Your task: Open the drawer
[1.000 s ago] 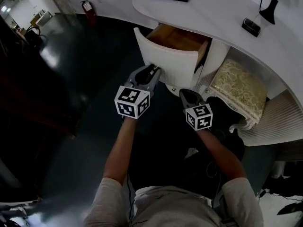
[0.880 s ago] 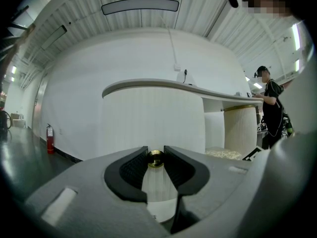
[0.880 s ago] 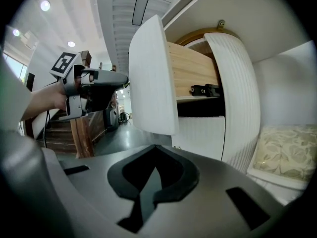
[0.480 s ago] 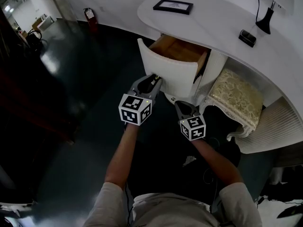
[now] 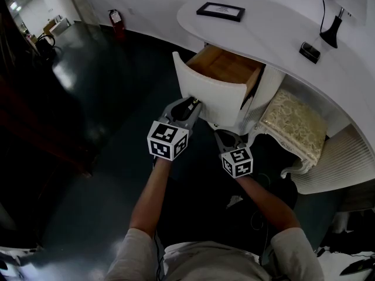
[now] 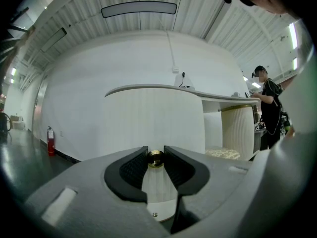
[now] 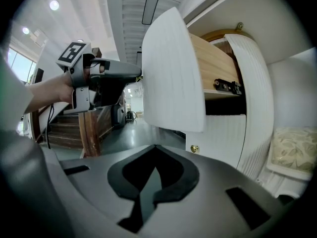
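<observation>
The white curved-front drawer (image 5: pixel 212 90) stands pulled out from under the round white desk (image 5: pixel 275 28), and its wooden inside shows. My left gripper (image 5: pixel 194 103) is level at the drawer front, shut on the small brass knob (image 6: pixel 155 158), which sits between the black pads (image 6: pixel 130 170). Lower and to the right, my right gripper (image 5: pixel 222 135) hangs below the drawer with its jaws shut and nothing in them. The right gripper view shows the drawer front (image 7: pixel 173 68) from the side, the left gripper (image 7: pixel 119 71) at its edge, and a second brass knob (image 7: pixel 194 148) on the panel underneath.
A cream upholstered stool (image 5: pixel 296 122) stands right of the drawer unit. On the desk top are a framed picture (image 5: pixel 221 10), a black lamp (image 5: pixel 334 21) and a small dark box (image 5: pixel 309 51). A fire extinguisher (image 5: pixel 115 19) stands by the far wall. A person (image 6: pixel 270 114) stands at the right.
My right gripper has drifted a little to the left under the drawer. The left gripper stays on the knob and the drawer looks equally far out.
</observation>
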`<state>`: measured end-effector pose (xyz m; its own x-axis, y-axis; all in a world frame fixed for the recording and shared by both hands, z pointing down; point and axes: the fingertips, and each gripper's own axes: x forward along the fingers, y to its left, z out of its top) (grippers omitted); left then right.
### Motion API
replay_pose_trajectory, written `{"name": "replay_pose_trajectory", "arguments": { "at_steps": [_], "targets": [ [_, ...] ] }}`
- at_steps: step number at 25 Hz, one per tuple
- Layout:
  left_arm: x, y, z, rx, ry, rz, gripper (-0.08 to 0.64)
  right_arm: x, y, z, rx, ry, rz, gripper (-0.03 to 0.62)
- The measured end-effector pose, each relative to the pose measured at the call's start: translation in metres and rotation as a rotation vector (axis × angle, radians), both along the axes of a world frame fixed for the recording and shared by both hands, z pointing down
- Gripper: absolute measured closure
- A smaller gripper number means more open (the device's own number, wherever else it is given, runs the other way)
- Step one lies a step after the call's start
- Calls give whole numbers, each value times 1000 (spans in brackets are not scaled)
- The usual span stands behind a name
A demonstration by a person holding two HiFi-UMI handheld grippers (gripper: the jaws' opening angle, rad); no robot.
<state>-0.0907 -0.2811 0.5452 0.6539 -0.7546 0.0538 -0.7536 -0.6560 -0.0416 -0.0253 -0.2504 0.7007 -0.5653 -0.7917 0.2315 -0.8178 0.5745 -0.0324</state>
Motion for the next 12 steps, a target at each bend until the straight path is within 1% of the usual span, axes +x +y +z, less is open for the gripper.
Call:
{"name": "replay_pose_trajectory", "arguments": {
  "at_steps": [5, 12],
  "targets": [
    [-3, 4, 0, 3, -3, 2, 454, -7, 2, 7, -24, -1, -13, 577],
    [-6, 8, 0, 3, 1, 4, 454, -11, 4, 8, -18, 13, -31, 577]
  ]
}}
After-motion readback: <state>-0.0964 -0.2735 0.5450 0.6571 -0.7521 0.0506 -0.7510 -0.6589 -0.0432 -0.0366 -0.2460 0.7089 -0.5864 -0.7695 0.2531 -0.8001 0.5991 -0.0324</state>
